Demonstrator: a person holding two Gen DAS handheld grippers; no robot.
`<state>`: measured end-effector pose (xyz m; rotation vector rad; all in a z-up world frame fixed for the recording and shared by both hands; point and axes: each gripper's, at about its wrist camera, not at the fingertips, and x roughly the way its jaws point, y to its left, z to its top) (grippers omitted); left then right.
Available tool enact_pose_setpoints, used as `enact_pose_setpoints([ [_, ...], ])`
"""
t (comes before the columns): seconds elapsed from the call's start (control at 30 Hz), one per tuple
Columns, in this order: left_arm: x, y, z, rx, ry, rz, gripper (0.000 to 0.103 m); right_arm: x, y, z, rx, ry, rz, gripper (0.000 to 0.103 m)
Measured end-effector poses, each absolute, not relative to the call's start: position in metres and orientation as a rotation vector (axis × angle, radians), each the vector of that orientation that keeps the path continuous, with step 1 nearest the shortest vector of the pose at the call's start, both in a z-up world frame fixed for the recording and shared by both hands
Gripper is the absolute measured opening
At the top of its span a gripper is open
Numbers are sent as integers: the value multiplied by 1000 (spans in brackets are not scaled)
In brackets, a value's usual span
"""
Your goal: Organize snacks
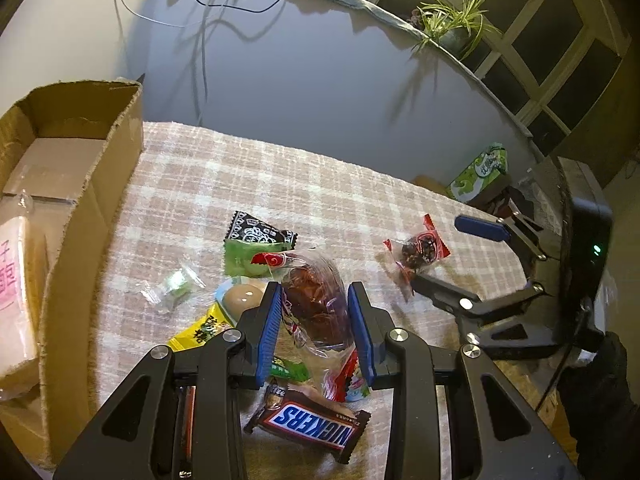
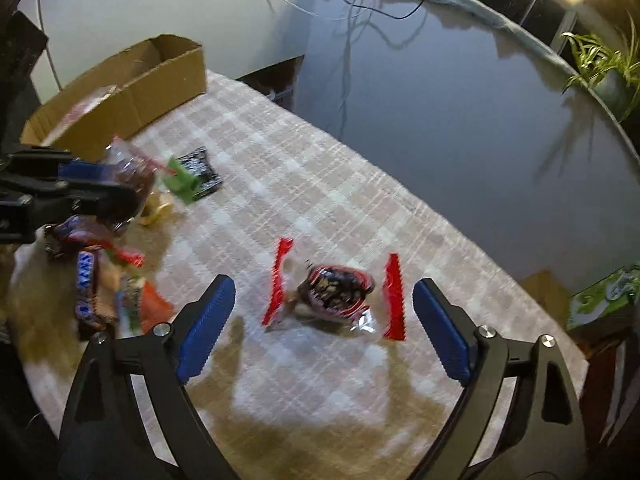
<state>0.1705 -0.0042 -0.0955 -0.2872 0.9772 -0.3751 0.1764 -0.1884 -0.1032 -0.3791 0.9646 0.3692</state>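
Now | red-edged snack (image 2: 336,294) lies between spread right claw (image 2: 322,334) fingers, untouched.

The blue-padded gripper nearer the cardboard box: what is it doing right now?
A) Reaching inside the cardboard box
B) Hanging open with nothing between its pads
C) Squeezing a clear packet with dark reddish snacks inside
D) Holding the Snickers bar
C: the left gripper has its blue pads pressed on both sides of the clear packet, while the Snickers bar lies on the cloth below.
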Motion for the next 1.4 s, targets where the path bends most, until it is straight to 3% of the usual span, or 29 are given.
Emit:
enact_pose_setpoints([
  [0.3, 169, -7, -93, -268, 971, -378, 32, 197, -193, -131, -345, 1058, 357, 93],
  [0.37, 168, -6, -91, -264, 965, -375, 32, 199, -197, -131, -317, 1065, 356, 79],
  [0.5, 165, 0, -86, -277, 952, -371, 32, 198, -205, -123, -287, 1065, 350, 72],
  [0.57, 164, 4, -82, -282, 943, -371, 32, 196, -205, -118, -278, 1059, 347, 62],
  [0.9, 152, 43, -60, -303, 880, -333, 32, 192, -183, -85, -248, 1004, 367, 58],
  [1.4, 140, 128, -46, -367, 809, -195, 32, 210, -68, -32, -300, 877, 533, 58],
])
